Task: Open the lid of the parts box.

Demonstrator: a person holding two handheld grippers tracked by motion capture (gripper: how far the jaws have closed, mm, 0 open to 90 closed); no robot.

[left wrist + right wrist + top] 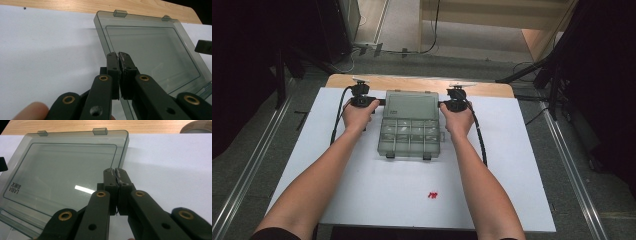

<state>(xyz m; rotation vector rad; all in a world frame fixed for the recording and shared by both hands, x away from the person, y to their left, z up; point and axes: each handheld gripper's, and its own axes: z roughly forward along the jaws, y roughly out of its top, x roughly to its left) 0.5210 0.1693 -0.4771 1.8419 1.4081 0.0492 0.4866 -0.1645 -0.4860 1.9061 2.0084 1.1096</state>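
A smoky clear plastic organiser box lies open mid-table, its compartment base (411, 137) toward me and its lid (411, 105) folded back flat behind it. My left gripper (381, 102) is at the lid's left edge. In the left gripper view its jaws (117, 54) are pressed together in line with the lid's side rim (100, 32). My right gripper (441, 105) mirrors it at the right edge, its jaws (115, 170) closed where the lid's rim (124, 150) runs into them. The lid (62, 172) carries a small printed label.
The box rests on a white board (362, 190) laid over a wooden table (412, 82). A few small red pieces (432, 195) lie on the board near me. A dark round object (197, 126) sits on the wood beyond the lid's right side.
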